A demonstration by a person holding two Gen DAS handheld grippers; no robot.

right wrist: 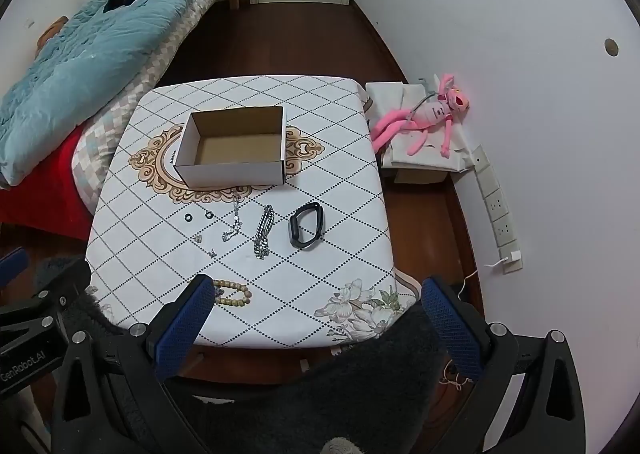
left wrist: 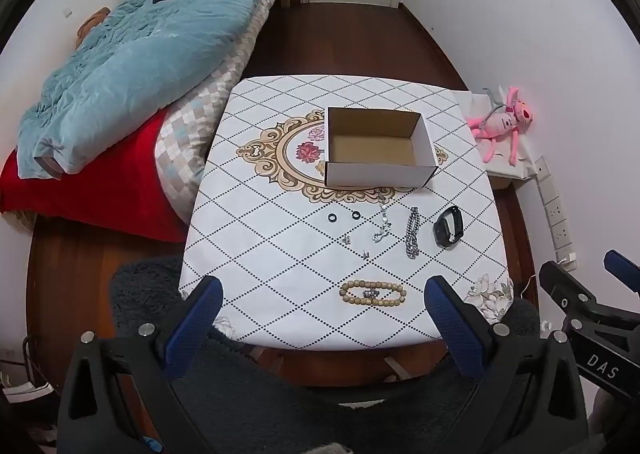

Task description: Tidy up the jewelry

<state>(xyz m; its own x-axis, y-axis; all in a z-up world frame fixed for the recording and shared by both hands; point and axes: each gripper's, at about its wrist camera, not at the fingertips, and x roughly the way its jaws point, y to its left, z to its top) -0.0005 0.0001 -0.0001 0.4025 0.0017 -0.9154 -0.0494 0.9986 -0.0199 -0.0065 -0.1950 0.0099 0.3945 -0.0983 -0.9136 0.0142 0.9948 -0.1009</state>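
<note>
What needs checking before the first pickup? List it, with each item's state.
1. Cardboard box open and empty: ok.
2. Left tool open, nothing held: ok.
3. Right tool open, nothing held: ok.
4. Pieces lie apart on the table: black band, steel chain, bead bracelet, two black rings: ok.
5. Thin necklace free of snags: cannot tell.
6. Any piece boxed yet: not ok.

A cloth-covered table (left wrist: 280, 238) carries an open cardboard box (left wrist: 378, 173) — nearer lie two black rings (left wrist: 343, 216), silver chains (left wrist: 412, 234), a black wristband (left wrist: 449, 229), a bead bracelet (left wrist: 374, 294).
</note>
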